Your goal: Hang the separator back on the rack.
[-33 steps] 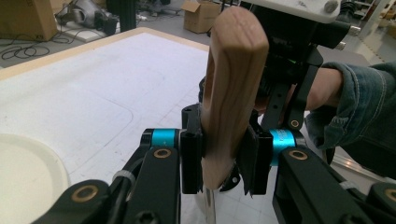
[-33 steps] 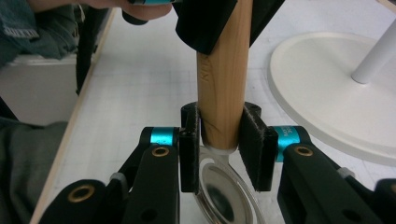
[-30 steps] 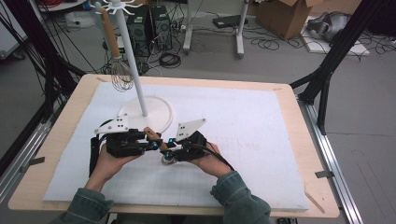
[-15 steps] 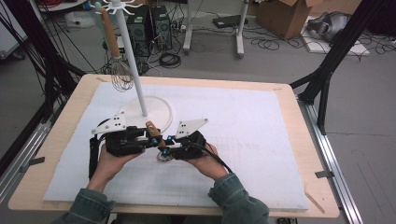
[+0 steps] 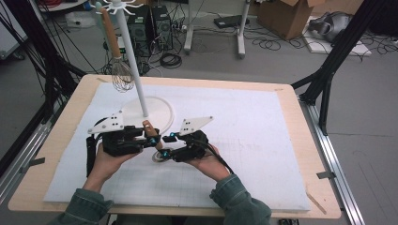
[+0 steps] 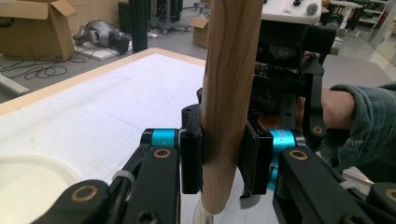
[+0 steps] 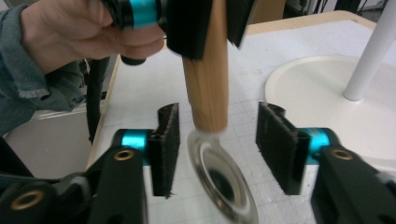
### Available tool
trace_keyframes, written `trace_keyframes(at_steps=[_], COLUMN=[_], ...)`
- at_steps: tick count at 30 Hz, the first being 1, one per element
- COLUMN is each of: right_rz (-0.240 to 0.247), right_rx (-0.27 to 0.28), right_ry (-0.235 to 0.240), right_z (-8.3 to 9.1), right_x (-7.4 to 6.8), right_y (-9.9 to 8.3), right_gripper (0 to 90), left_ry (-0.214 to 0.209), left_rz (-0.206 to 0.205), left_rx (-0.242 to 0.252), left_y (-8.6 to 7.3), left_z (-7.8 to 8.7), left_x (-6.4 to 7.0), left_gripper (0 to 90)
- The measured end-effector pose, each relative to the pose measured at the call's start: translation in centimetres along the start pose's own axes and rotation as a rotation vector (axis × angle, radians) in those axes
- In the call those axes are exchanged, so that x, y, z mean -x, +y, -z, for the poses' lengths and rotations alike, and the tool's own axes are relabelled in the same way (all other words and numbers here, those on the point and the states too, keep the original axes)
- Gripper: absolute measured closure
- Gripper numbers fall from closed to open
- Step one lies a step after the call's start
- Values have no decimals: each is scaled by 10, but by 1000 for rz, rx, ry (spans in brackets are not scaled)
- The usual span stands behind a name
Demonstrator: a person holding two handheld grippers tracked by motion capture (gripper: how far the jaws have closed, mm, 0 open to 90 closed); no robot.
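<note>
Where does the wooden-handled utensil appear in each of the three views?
High view: the wooden-handled utensil stands just left of centre, between the two hand-held grippers.
Left gripper view: its handle runs upright through the centre, clamped between the jaws.
Right gripper view: top centre, its metal ring end hanging between open jaws.
Shared landmark: the white round stand base.

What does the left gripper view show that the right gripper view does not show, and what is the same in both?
Left gripper view alone: the left hand-held gripper seen along its own jaws, shut on the wooden handle, and a cardboard box on the floor.

Right gripper view alone: the right hand-held gripper with jaws open, the metal ring end between them, and the white stand base with its pole.

Both: the wooden handle and the white mat.
</note>
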State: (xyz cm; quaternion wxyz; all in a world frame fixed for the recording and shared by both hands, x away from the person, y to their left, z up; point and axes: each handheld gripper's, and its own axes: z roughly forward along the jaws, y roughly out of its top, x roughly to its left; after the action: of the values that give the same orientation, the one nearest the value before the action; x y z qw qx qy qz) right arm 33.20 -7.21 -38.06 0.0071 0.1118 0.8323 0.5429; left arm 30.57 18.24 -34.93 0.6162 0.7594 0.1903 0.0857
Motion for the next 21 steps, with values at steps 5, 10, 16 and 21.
trace_keyframes(at_steps=[5,10,16,21], right_rz=[2,-11,-17,-23], right_rx=[16,17,37,51], right_ry=[10,6,-23,-50], right_z=[7,17,35,49], right_x=[-4,-6,-6,-6], right_y=[2,1,0,-3], right_gripper=[413,369,336,321], left_ry=[-6,-6,-12,-25], left_rz=[-11,-19,-29,-29], left_rx=[-17,-18,-24,-21], left_y=[4,10,17,23], left_z=[7,14,19,23], left_x=[-2,-3,-5,-6], left_gripper=[725,724,725,724])
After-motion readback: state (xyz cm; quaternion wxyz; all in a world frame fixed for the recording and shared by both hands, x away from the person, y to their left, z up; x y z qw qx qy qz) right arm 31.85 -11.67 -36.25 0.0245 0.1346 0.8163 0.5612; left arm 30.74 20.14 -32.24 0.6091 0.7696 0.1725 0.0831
